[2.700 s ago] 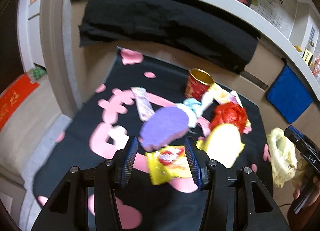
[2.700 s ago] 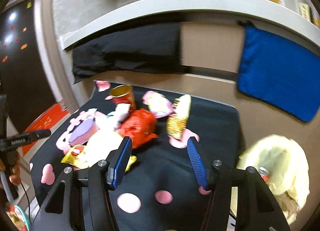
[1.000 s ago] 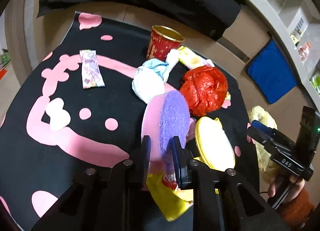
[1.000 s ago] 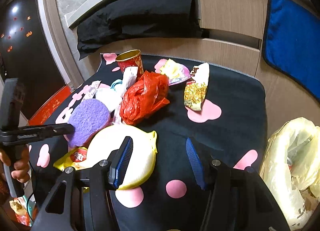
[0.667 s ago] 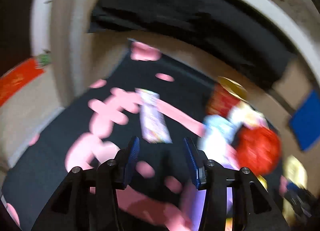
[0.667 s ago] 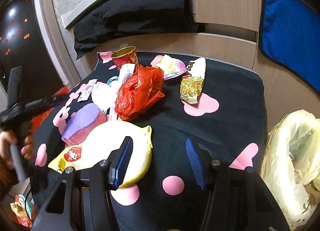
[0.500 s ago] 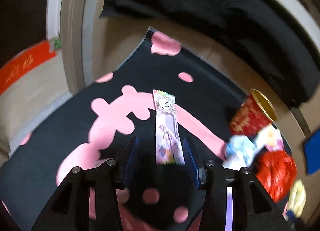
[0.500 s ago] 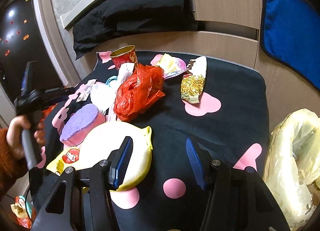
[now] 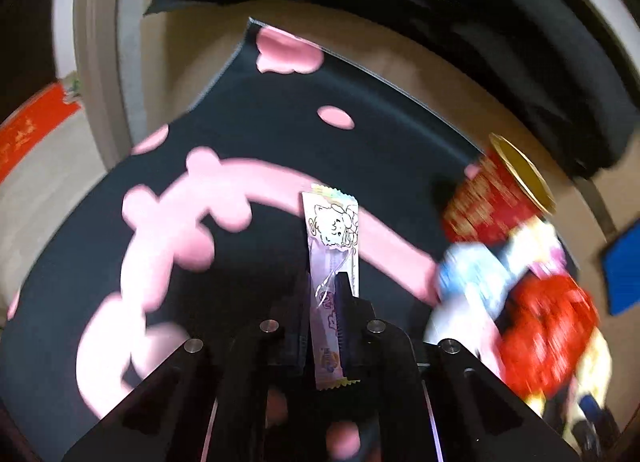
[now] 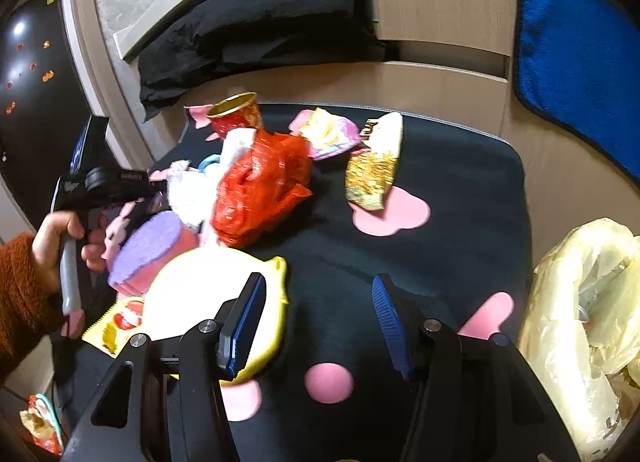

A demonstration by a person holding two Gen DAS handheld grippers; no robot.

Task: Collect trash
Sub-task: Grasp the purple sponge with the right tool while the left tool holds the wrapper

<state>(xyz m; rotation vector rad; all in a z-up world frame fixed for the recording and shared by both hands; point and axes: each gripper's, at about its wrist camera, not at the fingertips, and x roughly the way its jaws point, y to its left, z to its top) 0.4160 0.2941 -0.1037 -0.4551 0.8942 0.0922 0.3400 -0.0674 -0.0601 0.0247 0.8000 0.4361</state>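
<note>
A long purple candy wrapper (image 9: 334, 222) stands on edge between the fingers of my left gripper (image 9: 326, 282). Its jaws are closing, and the pads press its lower half. It sits over the pink-patterned black mat (image 9: 392, 150). My right gripper (image 10: 316, 290) hangs open above the mat, nothing between its fingers. Ahead of it lie a crumpled red bag (image 10: 260, 190), a red paper cup (image 10: 236, 114), a gold wrapper (image 10: 372, 174), a pink and yellow wrapper (image 10: 328, 134), white tissue (image 10: 192, 190), a purple sponge (image 10: 148, 250), a yellow round piece (image 10: 200, 294) and a yellow snack packet (image 10: 116, 322).
A pale yellow plastic bag (image 10: 580, 302) with trash in it stands open off the mat's right edge. A hand in a brown sleeve (image 10: 60, 238) holds the left gripper's handle at the mat's left. Black cloth (image 10: 260, 22) and a blue cloth (image 10: 572, 62) hang behind.
My left gripper let go of the purple sponge, swung left across the mat to the purple wrapper, opened around it and closed on it. The right gripper stayed put.
</note>
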